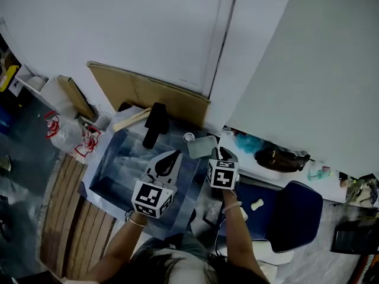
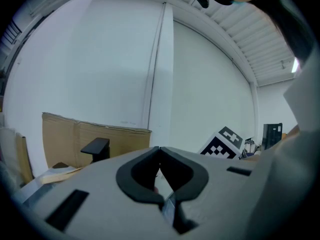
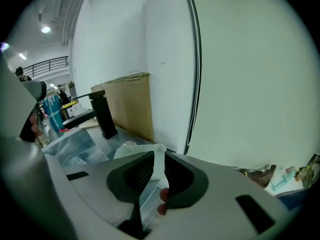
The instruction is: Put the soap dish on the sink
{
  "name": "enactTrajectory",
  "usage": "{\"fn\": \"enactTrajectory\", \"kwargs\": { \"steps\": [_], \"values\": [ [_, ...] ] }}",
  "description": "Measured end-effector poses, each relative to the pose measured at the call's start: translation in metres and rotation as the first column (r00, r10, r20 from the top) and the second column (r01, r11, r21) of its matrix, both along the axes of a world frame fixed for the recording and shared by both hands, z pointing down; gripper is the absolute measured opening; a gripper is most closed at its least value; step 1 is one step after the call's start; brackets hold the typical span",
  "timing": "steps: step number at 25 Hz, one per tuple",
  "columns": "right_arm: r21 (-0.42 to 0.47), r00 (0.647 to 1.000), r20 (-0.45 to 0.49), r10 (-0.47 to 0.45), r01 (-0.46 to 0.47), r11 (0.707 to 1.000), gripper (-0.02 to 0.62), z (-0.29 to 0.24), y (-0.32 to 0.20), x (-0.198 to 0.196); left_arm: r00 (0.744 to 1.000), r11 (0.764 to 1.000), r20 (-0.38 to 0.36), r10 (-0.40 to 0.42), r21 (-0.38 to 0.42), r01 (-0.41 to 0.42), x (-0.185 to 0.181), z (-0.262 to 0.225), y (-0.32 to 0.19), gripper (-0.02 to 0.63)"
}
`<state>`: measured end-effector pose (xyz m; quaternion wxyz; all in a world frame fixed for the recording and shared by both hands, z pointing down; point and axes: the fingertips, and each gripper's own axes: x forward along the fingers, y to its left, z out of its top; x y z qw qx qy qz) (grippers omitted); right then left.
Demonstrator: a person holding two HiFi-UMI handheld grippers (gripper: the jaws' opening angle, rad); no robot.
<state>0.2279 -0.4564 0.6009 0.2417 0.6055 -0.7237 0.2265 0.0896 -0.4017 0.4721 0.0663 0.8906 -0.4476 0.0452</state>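
Observation:
The soap dish [image 1: 202, 146] is a pale translucent tray, held at the sink's right rim near the wall. My right gripper [image 1: 218, 153] is shut on the dish's right edge; in the right gripper view the dish [image 3: 157, 160] stands pinched between the dark pads of that gripper [image 3: 156, 176]. The steel sink [image 1: 116, 171] lies below and left of it, with a black faucet [image 1: 155, 123] at its back. My left gripper [image 1: 171, 157] hovers over the sink's right part, and in its own view this gripper [image 2: 159, 156] has its jaws meeting with nothing in them.
A cardboard sheet [image 1: 142, 92] leans on the white wall behind the sink. A small white round cap [image 1: 188, 137] sits by the dish. A plastic bag [image 1: 70, 136] lies at the left, a dark bag [image 1: 280, 158] and a blue seat [image 1: 294, 213] at the right.

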Motion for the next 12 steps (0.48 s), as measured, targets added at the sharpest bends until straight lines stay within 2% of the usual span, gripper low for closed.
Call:
{"fn": "enactTrajectory", "kwargs": {
  "steps": [12],
  "values": [
    [0.105,0.999,-0.026,0.018,-0.016,0.994,0.078,-0.045,0.051,-0.023,0.999,0.998,-0.006,0.044,0.055,-0.044,-0.023,-0.028,0.05,0.009]
  ]
}}
